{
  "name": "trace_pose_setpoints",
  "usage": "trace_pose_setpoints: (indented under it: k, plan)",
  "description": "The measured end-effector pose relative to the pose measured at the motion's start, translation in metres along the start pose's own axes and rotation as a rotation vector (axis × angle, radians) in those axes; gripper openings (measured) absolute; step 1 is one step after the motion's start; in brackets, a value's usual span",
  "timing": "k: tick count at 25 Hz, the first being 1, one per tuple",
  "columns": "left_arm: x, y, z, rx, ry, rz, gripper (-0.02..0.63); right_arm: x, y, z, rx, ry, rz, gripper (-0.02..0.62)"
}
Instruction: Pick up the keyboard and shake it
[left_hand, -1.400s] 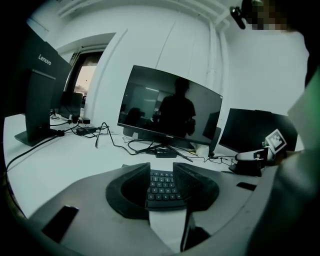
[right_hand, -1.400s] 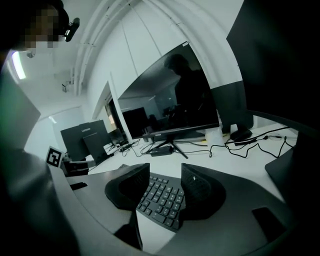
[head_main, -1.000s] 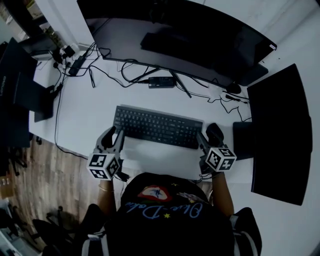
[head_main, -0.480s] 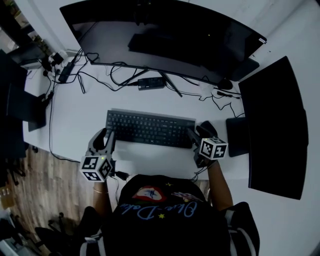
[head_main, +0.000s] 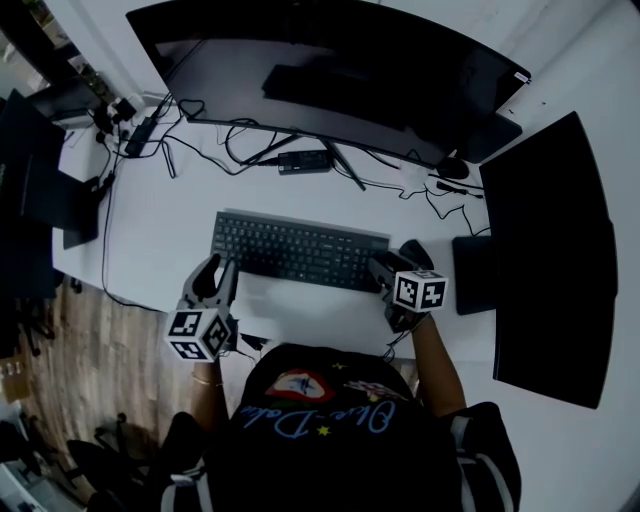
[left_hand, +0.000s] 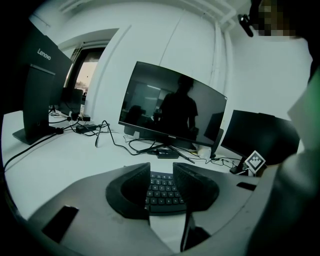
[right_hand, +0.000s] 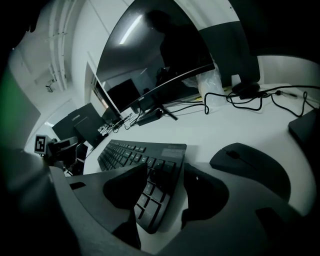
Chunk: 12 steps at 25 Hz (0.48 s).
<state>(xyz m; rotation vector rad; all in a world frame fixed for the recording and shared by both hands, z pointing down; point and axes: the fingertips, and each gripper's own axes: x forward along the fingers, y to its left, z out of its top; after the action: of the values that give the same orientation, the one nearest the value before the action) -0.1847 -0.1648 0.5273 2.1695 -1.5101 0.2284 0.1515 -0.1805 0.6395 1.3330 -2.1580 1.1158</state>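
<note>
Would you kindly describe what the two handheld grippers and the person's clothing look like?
Both the left gripper and right gripper have grey bodies with dark curved pads, each carrying a white cube with black square markers. The person wears a dark printed shirt.

Only clear text: "Lenovo", on the back of the side monitor. Bezel logo on the curved monitor, keyboard legends and shirt script are too small or blurred to read.

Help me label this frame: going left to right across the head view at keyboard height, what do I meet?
Dark screen at the left edge → left gripper → keyboard → right gripper, its jaws just opened wider with the keyboard's end between them → side monitor.
</note>
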Motion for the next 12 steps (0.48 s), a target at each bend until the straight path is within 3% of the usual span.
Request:
trace_pose_setpoints:
  k: [12]
  plan:
    - [-0.024, 0.021, -0.024, -0.025, 0.024, 0.07, 0.118, 0.011, -0.008, 0.003, 0.063, 0.035, -0.009, 0.198]
